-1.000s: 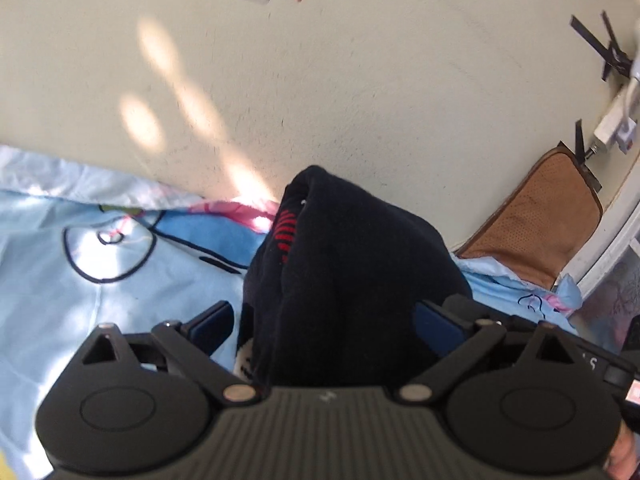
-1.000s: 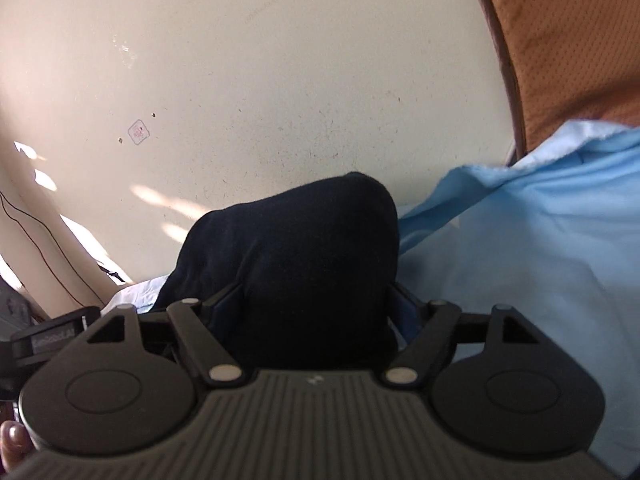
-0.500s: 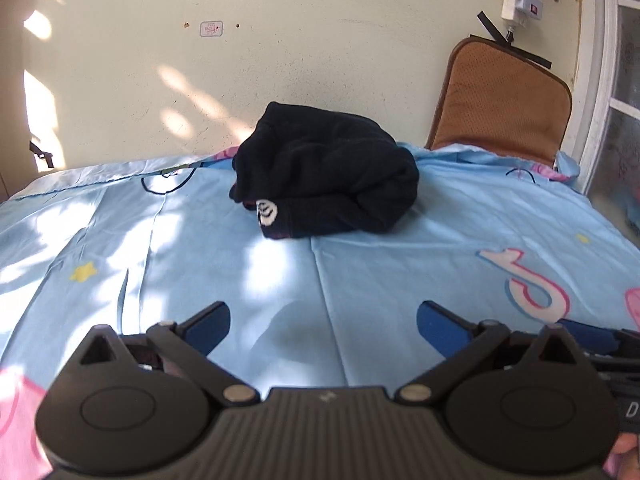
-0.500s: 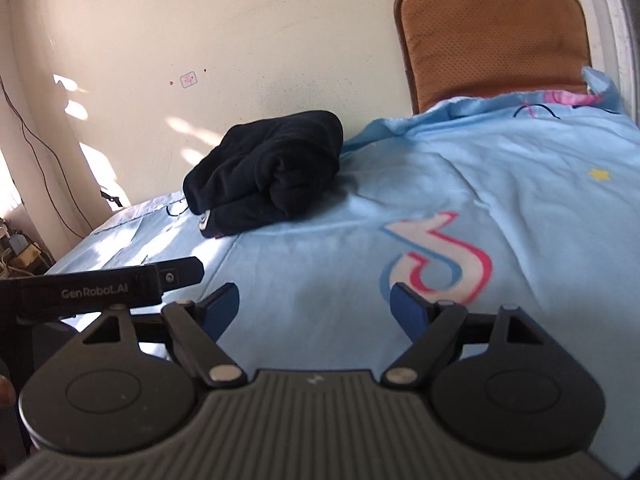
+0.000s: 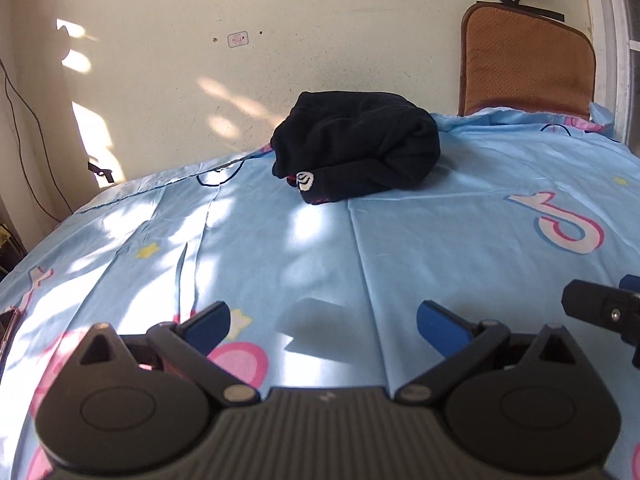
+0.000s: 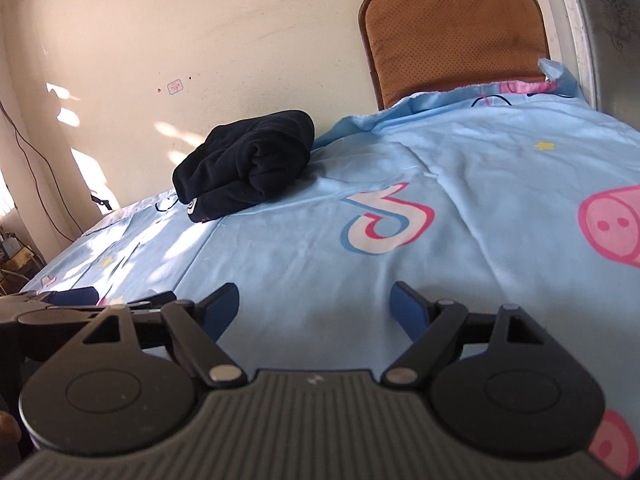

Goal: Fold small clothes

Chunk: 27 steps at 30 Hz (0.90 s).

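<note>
Both grippers pulled back from black garment (image 5: 356, 152); left gripper (image 5: 322, 322) and right gripper (image 6: 314, 306) jaws apart, empty. Folded bundle far on blue sheet (image 5: 460, 240) by wall (image 5: 320, 20), long axis left-right.

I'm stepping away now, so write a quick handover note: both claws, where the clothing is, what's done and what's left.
Left claw: open, holding nothing, over the blue sheet.
Right claw: open, holding nothing, beside the left one.
Black garment: folded into a bundle, lying at the far edge of the sheet by the wall, left of the brown cushion.
Done: this garment looks folded and set down.
Left: no other clothing shows in either view; check for more pieces.
</note>
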Motion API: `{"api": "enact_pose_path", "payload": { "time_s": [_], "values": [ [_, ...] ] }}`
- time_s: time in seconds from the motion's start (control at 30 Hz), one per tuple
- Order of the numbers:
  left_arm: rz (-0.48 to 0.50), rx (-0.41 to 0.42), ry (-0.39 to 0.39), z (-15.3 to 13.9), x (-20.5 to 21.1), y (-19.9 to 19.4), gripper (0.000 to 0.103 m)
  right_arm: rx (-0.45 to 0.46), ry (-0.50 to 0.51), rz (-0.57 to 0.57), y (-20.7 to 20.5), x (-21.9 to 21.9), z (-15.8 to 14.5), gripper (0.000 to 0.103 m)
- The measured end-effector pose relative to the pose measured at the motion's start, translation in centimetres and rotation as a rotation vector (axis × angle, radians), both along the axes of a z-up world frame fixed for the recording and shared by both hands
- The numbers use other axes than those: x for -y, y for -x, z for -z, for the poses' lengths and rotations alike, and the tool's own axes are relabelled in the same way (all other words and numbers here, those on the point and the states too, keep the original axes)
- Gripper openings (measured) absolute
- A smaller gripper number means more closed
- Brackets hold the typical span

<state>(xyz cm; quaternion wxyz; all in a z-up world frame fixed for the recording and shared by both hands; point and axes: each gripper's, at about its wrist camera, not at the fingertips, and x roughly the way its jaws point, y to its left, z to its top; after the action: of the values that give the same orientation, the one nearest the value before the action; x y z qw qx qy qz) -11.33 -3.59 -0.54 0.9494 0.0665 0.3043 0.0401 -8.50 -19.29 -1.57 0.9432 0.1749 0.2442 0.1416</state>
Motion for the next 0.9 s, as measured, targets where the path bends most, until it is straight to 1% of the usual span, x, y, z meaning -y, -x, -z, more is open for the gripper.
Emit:
{"api": "enact_pose_path", "payload": {
  "time_s": [0.23, 0.37, 0.57, 0.9],
  "values": [
    [-0.013, -0.042, 0.055, 0.3, -0.8, -0.7, 0.103, 0.003, 0.016, -0.003, -0.1, -0.4, 0.0, 0.085],
    [-0.025, -0.051, 0.083, 0.4, -1.2, -0.9, 0.103, 0.003, 0.016, -0.001, 0.0, -0.4, 0.0, 0.086],
    [-0.025, -0.045, 0.083, 0.4, -1.3, -0.8, 0.103, 0.002, 0.023, 0.002, -0.1, -0.5, -0.1, 0.086],
    [-0.036, -0.042, 0.082, 0.3, -1.3, -0.8, 0.103, -0.003, 0.051, 0.007, -0.3, -0.9, -0.2, 0.092]
  ]
}}
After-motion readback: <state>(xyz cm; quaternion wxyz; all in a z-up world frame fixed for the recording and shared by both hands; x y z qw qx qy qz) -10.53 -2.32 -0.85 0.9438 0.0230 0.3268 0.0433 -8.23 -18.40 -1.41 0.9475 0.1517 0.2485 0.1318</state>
